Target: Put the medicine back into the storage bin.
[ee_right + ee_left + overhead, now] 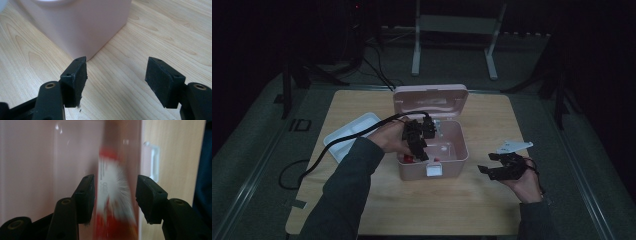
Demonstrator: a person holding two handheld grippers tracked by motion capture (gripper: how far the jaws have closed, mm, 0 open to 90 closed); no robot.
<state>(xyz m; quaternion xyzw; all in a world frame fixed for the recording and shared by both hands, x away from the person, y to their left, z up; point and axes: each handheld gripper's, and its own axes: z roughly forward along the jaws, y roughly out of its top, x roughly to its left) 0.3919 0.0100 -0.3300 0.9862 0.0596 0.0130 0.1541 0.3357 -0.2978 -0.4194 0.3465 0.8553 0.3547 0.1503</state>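
- Right gripper is hovering over the bare pale wooden table, just right of the box — jaws standing wide, nothing between them.
- Left gripper is dipping into the open pink plastic storage box; its jaws are straddling a red-and-white flat packet inside, near pad touching, far pad apart — not gripping.
- Risk: closing off-centre is likely tilting the packet or jamming it against the box wall.
- Beyond: white compartment tray is lying left of the box.

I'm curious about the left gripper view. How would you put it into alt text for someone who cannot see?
A blurred red and white packet stands between the two black jaws of the left gripper, with a small gap on the right side. Behind it is the pale pink plastic box, and light wooden table shows at the right.
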